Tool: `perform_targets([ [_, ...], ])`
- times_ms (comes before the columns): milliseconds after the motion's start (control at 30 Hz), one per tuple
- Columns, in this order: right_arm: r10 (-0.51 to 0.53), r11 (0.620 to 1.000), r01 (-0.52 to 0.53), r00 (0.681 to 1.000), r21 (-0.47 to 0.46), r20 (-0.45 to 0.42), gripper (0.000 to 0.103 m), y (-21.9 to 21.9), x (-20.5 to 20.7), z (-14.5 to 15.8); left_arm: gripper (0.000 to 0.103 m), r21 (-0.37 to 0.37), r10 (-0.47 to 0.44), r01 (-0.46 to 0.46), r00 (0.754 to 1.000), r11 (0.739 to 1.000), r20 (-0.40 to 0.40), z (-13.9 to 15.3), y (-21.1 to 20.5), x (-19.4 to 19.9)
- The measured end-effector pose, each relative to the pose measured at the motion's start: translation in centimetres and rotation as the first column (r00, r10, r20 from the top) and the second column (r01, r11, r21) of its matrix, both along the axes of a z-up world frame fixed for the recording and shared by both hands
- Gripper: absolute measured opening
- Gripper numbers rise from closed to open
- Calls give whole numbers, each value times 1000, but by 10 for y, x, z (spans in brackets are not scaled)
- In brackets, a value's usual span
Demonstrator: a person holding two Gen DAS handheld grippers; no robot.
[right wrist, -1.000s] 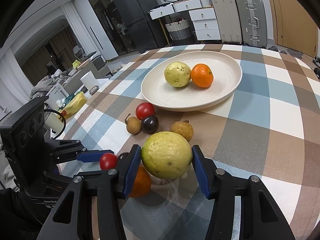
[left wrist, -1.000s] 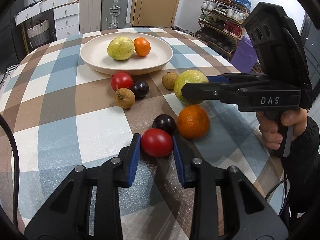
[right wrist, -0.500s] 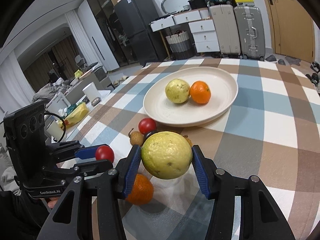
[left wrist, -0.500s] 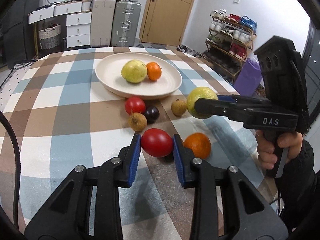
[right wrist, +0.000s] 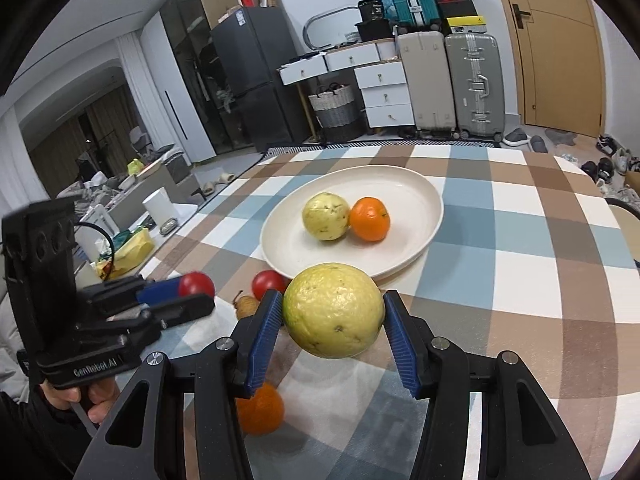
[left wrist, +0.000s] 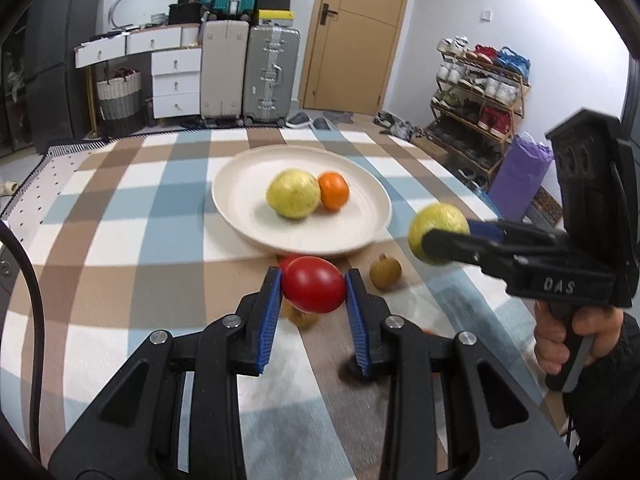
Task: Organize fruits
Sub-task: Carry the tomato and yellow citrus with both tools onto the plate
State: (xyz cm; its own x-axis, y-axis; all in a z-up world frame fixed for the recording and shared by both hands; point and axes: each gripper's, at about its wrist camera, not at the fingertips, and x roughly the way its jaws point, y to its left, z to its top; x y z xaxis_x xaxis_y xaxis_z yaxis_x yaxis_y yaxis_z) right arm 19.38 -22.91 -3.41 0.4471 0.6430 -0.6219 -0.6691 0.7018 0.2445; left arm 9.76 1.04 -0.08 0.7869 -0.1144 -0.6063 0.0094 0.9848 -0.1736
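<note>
My left gripper [left wrist: 314, 289] is shut on a red tomato [left wrist: 314, 289] and holds it above the table, just short of the cream plate [left wrist: 240, 216]. My right gripper [right wrist: 332, 310] is shut on a yellow-green guava [right wrist: 333, 309], lifted near the plate's [right wrist: 434, 216] front rim. The plate holds a second guava [left wrist: 293, 193] and an orange [left wrist: 333, 190]. The right gripper with its guava [left wrist: 436, 232] shows at the right of the left wrist view. The left gripper with its tomato [right wrist: 196, 285] shows at the left of the right wrist view.
On the checked tablecloth [right wrist: 520, 280] in front of the plate lie another red tomato [right wrist: 267, 282], a brown longan [left wrist: 385, 271], a second longan [right wrist: 245, 305] and an orange [right wrist: 260, 408]. Suitcases [left wrist: 272, 72], drawers and a shoe rack [left wrist: 480, 92] stand beyond the table.
Both grippers rose and moved forward toward the plate, carrying the tomato and the guava. The fruits left on the table now lie under and behind the fingers.
</note>
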Motion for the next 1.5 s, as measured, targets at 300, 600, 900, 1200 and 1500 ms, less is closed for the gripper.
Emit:
perform_targets([
  [300,-26,1000,26,999,-15,25,53,0,7,10,29,4,19,-19,1000,1000,14,4,6,21],
  [600,-23,1000,24,999,-16,49,53,8,17,25,29,33,45,-46,999,998,31,10,12,42],
  [900,-41,999,41,997,3,61,53,17,29,25,29,16,63,-63,998,998,14,1,23,67],
  [1200,-56,998,55,997,17,49,53,27,46,17,29,37,68,-68,998,997,15,-8,27,90],
  [1500,-51,999,51,998,-6,22,53,43,61,2,29,66,51,-50,999,997,-14,-21,23,106],
])
